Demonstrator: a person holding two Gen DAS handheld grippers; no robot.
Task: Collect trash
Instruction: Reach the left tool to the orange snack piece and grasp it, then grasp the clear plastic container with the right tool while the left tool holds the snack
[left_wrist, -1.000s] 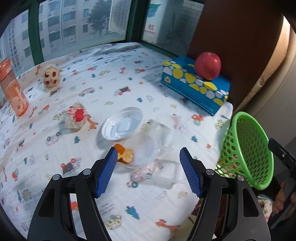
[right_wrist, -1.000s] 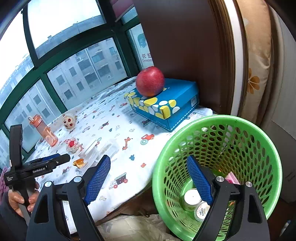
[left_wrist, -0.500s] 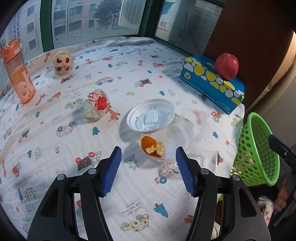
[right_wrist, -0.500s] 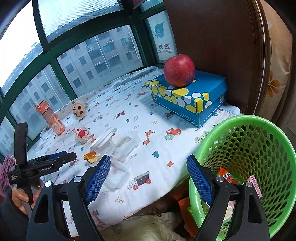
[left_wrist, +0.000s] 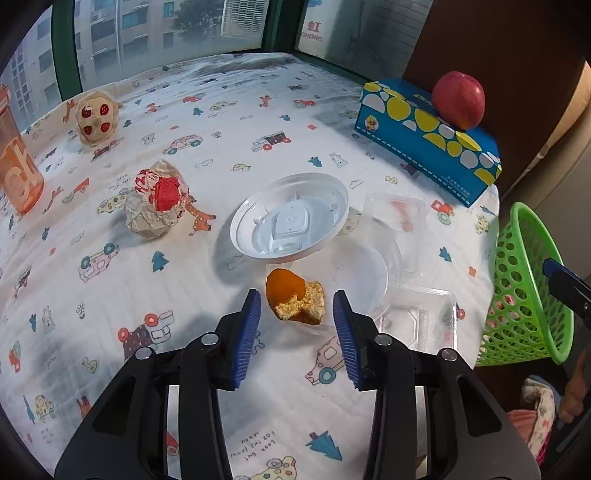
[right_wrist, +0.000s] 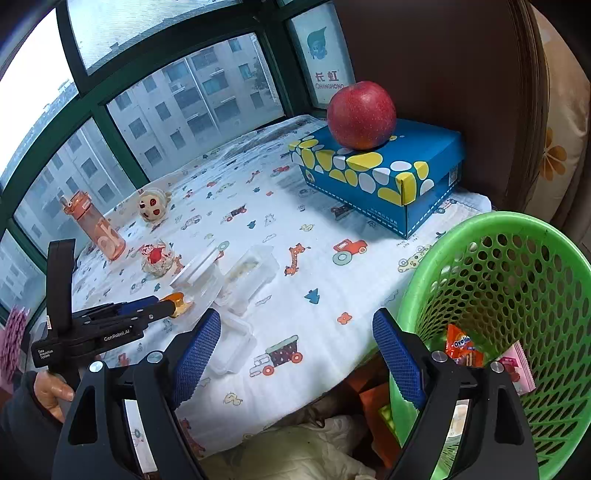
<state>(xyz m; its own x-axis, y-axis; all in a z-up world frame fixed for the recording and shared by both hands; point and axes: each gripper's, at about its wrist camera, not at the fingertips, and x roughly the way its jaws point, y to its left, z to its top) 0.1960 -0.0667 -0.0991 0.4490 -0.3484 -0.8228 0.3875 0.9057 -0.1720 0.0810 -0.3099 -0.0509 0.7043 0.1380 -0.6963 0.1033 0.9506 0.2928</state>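
One peel: orange scrap on the bench cloth, at the rim of a clear lid.
Left gripper: jaws open, flanking the peel, not touching.
Right gripper: jaws wide open, empty, beside the basket.
Basket: green, wrappers inside.

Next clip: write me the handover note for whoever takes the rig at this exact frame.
Left gripper: open, jaws either side of the orange peel, not closed on it.
Right gripper: open, empty, beside the green basket.
Done: some wrappers already in the basket.
Left: peel, crumpled paper ball, white lid, clear plastic containers on the tablecloth.
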